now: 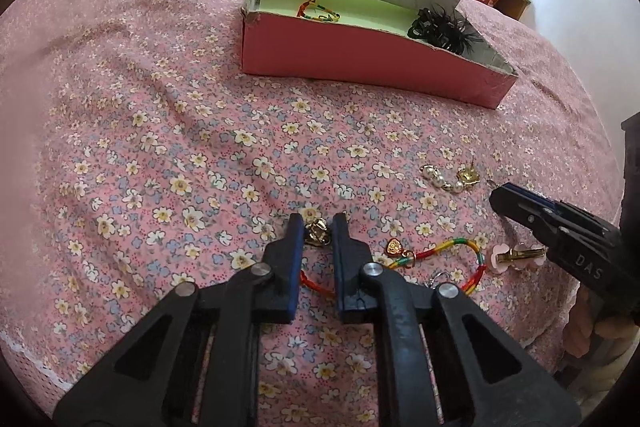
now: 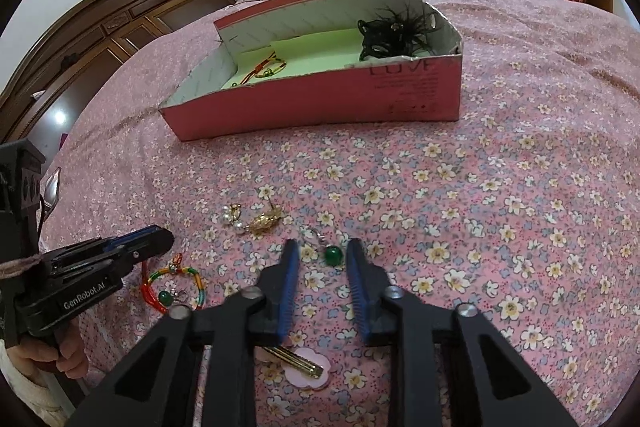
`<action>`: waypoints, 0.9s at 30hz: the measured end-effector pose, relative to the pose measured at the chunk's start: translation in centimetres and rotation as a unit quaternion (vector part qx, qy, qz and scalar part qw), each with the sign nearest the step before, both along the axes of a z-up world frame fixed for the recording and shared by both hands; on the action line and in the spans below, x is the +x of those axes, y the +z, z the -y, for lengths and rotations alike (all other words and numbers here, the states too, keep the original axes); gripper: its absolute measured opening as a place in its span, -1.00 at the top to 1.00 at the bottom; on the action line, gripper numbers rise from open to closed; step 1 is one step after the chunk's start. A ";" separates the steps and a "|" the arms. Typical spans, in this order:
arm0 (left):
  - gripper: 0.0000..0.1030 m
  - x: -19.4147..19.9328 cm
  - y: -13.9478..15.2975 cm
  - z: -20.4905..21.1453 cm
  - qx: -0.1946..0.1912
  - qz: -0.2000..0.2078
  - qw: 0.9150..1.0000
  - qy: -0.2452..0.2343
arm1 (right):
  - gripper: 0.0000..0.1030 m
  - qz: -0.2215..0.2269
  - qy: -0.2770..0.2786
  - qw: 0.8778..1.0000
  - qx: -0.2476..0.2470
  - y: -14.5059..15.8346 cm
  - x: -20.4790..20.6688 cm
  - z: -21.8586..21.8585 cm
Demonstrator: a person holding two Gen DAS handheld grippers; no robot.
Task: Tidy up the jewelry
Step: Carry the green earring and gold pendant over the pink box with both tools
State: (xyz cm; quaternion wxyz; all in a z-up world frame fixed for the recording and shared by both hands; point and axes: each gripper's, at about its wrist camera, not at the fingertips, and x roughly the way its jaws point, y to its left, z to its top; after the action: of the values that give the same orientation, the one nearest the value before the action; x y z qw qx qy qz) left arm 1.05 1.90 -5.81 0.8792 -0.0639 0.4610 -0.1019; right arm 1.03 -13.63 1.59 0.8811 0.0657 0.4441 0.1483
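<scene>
Bedspread (image 2: 500,187): pink floral cloth was seen covering the bed, with all the loose jewelry laid on it.
Left gripper (image 1: 317,231): it was held low over the bed; its jaws were closed in on a small gold ornament (image 1: 318,231), both blue pads appearing to touch it. In the right wrist view the same gripper (image 2: 160,237) was seen from the side, its tips at the braided bracelet's end.
Braided bracelet (image 1: 440,247): a red, yellow and green cord loop was laid just right of the left gripper, with a gold heart charm (image 1: 394,247) on it. In the right wrist view a green bead (image 2: 165,297) was seen lying inside the loop.
Pearl earring (image 2: 256,219): pearls and a gold piece were laid on the bed, between the box and the grippers.
Right gripper (image 2: 322,247): its jaws were spread, with a green bead earring (image 2: 333,255) lying between the tips, touched by neither.
Pink flower clip (image 2: 304,367): it was laid flat under the right gripper, gold bar uppermost.
Pink box (image 2: 320,107): it was set open farther up the bed, well apart from the loose pieces. A second braided cord (image 2: 266,67) was laid toward its left end and a black feathered hairpiece (image 2: 394,33) at its right end.
</scene>
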 end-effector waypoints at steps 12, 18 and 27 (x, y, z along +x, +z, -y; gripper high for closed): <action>0.89 -1.1 2.0 -0.1 -0.002 0.033 0.999 -0.001 | 0.78 0.026 -0.003 0.999 0.027 1.3 -0.8 1.1; 0.89 -1.7 4.3 0.2 -0.001 0.071 0.997 -0.004 | 0.78 0.061 -0.005 0.997 0.039 3.2 -1.5 1.5; 0.89 -2.2 7.4 0.9 -0.002 0.122 0.993 -0.001 | 0.78 0.112 -0.005 0.993 0.044 5.9 -2.7 1.7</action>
State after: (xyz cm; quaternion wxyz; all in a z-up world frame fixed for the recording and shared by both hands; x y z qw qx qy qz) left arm -1.13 1.02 1.59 0.9287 -0.0520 0.3500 -0.1109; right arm -1.63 -15.32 7.50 0.9222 0.0892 0.3358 0.1699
